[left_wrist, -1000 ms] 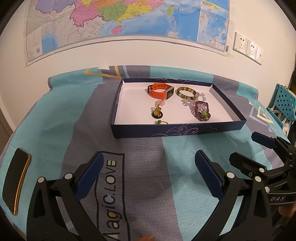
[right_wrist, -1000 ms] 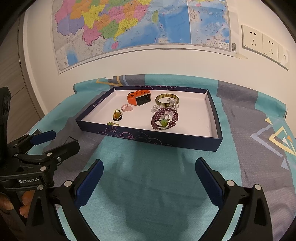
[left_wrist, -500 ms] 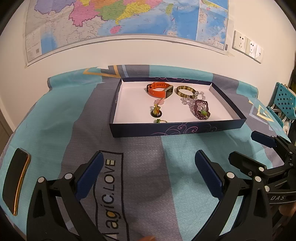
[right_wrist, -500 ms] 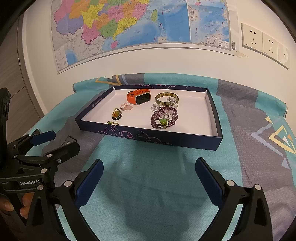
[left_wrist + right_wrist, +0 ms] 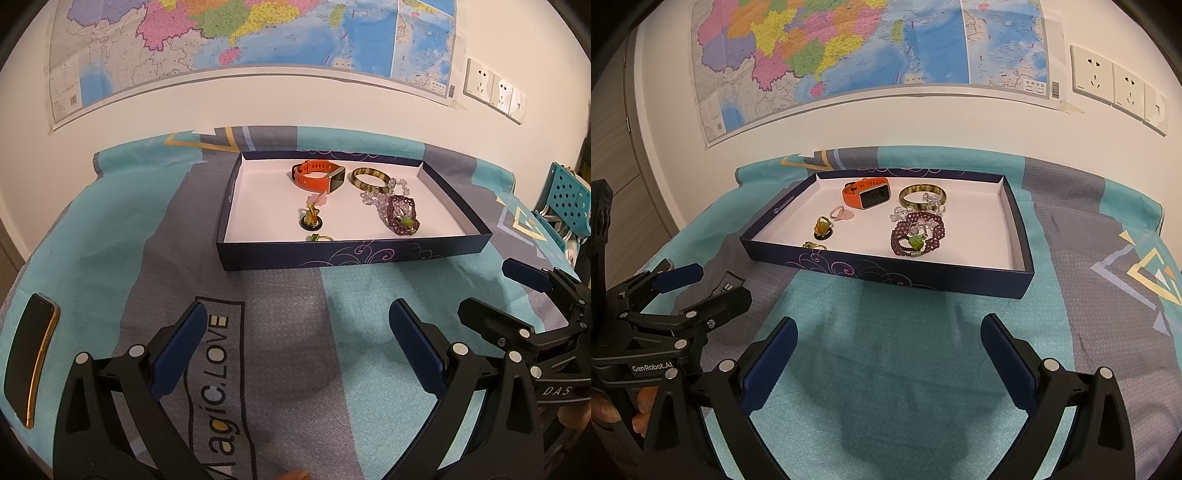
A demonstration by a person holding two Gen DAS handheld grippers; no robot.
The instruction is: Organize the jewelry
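Observation:
A dark blue shallow box (image 5: 351, 254) (image 5: 886, 271) with a white floor sits on the cloth-covered table. Inside lie an orange smartwatch (image 5: 319, 175) (image 5: 866, 192), a brown-green bangle (image 5: 369, 179) (image 5: 921, 195), a purple bead bracelet (image 5: 402, 219) (image 5: 916, 234), clear beads (image 5: 931, 201), a pink ring (image 5: 841, 213), a yellow-stone ring (image 5: 312, 219) (image 5: 823, 227) and a small green ring (image 5: 318, 238) (image 5: 812, 245). My left gripper (image 5: 297, 343) is open and empty, in front of the box. My right gripper (image 5: 888, 350) is open and empty, also short of the box.
A dark phone (image 5: 29, 356) lies at the table's left edge. A blue perforated chair (image 5: 569, 199) stands at the right. A wall with a map (image 5: 868, 44) and sockets (image 5: 1115, 86) is behind the table. The cloth (image 5: 905, 369) is teal and grey.
Both grippers have drawn back and slightly up from the box, which looks a little smaller and farther. The jewelry has not moved. Both grippers stay open.

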